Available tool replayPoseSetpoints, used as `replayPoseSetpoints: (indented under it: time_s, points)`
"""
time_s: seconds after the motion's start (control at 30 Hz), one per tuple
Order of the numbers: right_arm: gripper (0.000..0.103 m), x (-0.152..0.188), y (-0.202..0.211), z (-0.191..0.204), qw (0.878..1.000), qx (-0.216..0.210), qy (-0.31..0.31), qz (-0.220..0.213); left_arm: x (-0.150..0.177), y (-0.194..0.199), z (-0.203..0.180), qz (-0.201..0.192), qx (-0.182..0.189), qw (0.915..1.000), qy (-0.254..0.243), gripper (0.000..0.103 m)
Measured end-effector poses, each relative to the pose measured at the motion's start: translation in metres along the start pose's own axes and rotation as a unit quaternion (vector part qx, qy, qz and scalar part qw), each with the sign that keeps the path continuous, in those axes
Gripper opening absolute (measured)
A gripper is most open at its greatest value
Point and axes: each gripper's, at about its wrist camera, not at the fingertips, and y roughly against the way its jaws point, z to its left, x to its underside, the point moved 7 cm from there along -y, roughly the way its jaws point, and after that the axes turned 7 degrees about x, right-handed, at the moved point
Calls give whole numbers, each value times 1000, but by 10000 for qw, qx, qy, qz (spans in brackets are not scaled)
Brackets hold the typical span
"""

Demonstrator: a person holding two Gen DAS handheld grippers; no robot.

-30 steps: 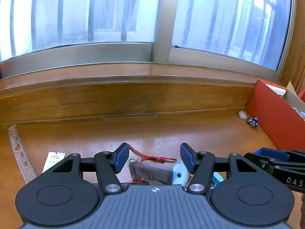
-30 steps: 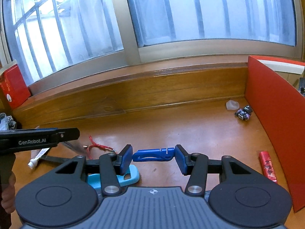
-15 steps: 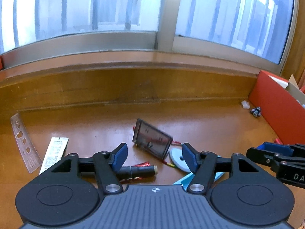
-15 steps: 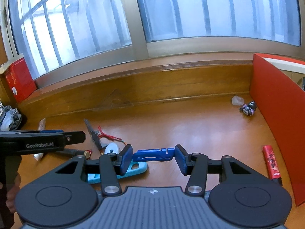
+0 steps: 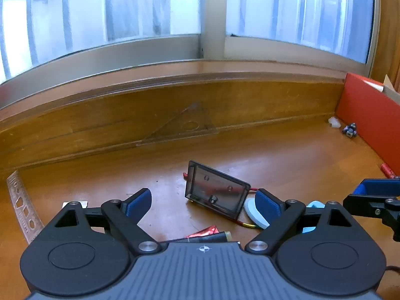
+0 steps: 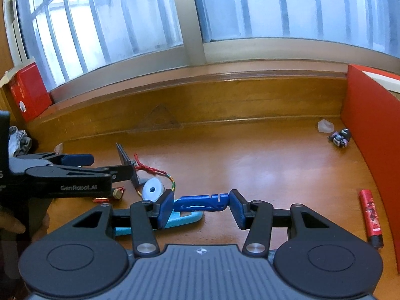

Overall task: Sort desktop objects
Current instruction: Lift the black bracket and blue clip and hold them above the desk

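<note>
My left gripper (image 5: pixel 203 198) is open and empty, above the desk just in front of a dark clear plastic case (image 5: pixel 216 192) that lies tilted over a red string. A white-blue disc (image 5: pixel 253 213) and a black pen with red foil (image 5: pixel 207 233) lie beside it. My right gripper (image 6: pixel 201 206) is shut on a small blue tool (image 6: pixel 201 203), held above a light blue flat piece (image 6: pixel 186 218). The left gripper also shows in the right wrist view (image 6: pixel 75 166), beside the case (image 6: pixel 126 162) and the disc (image 6: pixel 152 190).
A red box wall (image 6: pixel 370 135) stands at the right, with a red lighter (image 6: pixel 370 216), a small toy figure (image 6: pixel 340 136) and a clear lump (image 6: pixel 325 126) near it. A clear set square (image 5: pixel 185 125) leans on the back ledge. A stencil ruler (image 5: pixel 22 207) lies far left.
My left gripper has pulled back and risen, and its jaws have opened wider; the dark case now lies in front of it. The right gripper keeps hold of the blue tool and has barely moved.
</note>
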Motion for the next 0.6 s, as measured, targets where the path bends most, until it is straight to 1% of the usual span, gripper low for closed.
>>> replayPoseSetpoints:
  time_s: [0.13,0.6]
  points:
    - [51,1,-9,3,9999,-1,32,101,-1,-9,4,12,-2,9999,-140,90]
    - [51,7,-31,10,9993,-33,72,364,-4,-30,-5,-23,368,9984,-432,90]
